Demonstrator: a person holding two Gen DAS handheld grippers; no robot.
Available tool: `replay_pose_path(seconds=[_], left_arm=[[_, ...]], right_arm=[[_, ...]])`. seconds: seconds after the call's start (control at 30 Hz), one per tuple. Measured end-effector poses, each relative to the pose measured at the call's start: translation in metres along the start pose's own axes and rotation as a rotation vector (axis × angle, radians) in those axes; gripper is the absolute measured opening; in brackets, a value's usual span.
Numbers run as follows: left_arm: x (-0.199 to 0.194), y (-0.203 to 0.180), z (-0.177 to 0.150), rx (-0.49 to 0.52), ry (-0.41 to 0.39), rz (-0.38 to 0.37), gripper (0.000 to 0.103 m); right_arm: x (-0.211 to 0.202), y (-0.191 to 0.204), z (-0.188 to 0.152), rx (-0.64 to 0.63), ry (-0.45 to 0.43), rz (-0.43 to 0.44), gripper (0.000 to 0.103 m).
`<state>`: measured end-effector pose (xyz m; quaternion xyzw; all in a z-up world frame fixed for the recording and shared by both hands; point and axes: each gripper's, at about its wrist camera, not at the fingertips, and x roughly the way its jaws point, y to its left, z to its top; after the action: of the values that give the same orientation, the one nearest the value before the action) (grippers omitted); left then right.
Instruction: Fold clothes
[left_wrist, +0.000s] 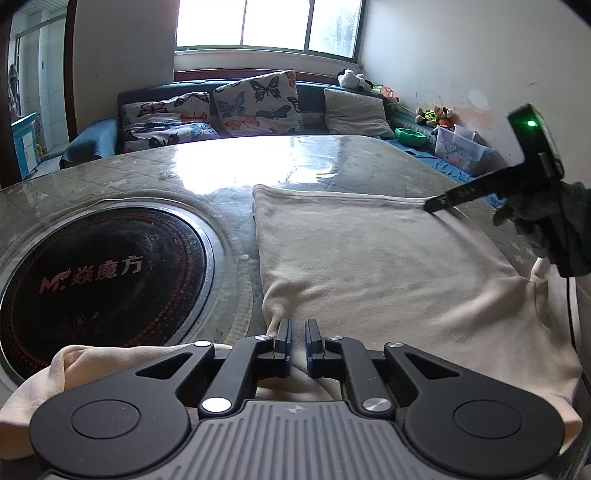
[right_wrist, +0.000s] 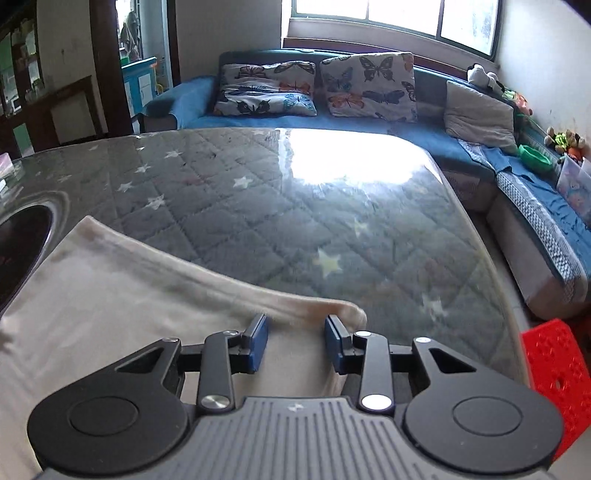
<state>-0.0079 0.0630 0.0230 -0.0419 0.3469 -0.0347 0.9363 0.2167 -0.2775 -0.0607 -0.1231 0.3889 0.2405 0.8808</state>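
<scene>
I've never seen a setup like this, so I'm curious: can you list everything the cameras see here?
cloth: one, cream, spread flat on the table
table: one, grey quilted star cover under clear sheet
cooktop: one, black, round, set into the table left of the cloth
sofa: one, blue, behind the table
butterfly pillows: two, white with prints, on the sofa
grey pillow: one, on the sofa
stool: one, red, right of the table
left gripper: black, narrow gap, over the cloth's near edge
right gripper: black, open, at the cloth's far corner
</scene>
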Motion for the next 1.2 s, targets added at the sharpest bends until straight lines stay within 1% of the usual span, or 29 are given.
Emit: replay_pose_path(seconds=[0.23,0.33,0.4,0.47,0.53,0.6,0.73,0.77,0.87,0.93,1.0,1.1,1.2], left_arm=[[0.001,0.003,0.001,-0.014,-0.011,0.017,0.01],[0.0,0.003,0.001,-0.017,-0.01,0.017,0.01],[-0.001,0.002,0.002,-0.016,-0.01,0.019,0.011],[-0.003,-0.003,0.002,-0.013,-0.006,0.02,0.015],[-0.006,-0.01,0.003,0.005,-0.008,0.02,0.027],[-0.011,-0.019,0.002,0.03,-0.018,0.017,0.033],[-0.018,-0.041,0.003,0.065,-0.032,-0.018,0.04],[-0.019,-0.046,0.003,0.074,-0.032,-0.027,0.041],[-0.019,-0.064,0.001,0.113,-0.029,-0.057,0.042],[-0.019,-0.074,0.0,0.136,-0.024,-0.076,0.046],[-0.016,-0.084,-0.002,0.154,-0.019,-0.092,0.046],[-0.013,-0.097,-0.004,0.179,-0.01,-0.116,0.048],[-0.008,-0.108,-0.008,0.204,0.006,-0.128,0.048]], right_arm=[[0.019,0.01,0.025,-0.059,0.013,0.001,0.035],[0.006,0.016,0.026,-0.094,0.008,-0.005,0.035],[-0.009,0.019,0.021,-0.11,0.005,0.017,0.035],[-0.027,0.025,0.01,-0.137,0.005,0.04,0.036],[-0.044,0.032,-0.005,-0.169,0.011,0.058,0.038],[-0.06,0.04,-0.021,-0.201,0.015,0.069,0.04],[-0.083,0.057,-0.054,-0.245,0.014,0.081,0.04],[-0.086,0.062,-0.064,-0.258,0.012,0.055,0.04],[-0.091,0.069,-0.086,-0.287,0.011,0.012,0.04],[-0.098,0.071,-0.096,-0.289,-0.003,0.0,0.04],[-0.105,0.072,-0.101,-0.294,-0.015,-0.023,0.04],[-0.116,0.073,-0.109,-0.269,-0.044,-0.011,0.041],[-0.118,0.08,-0.121,-0.297,-0.053,-0.018,0.042]])
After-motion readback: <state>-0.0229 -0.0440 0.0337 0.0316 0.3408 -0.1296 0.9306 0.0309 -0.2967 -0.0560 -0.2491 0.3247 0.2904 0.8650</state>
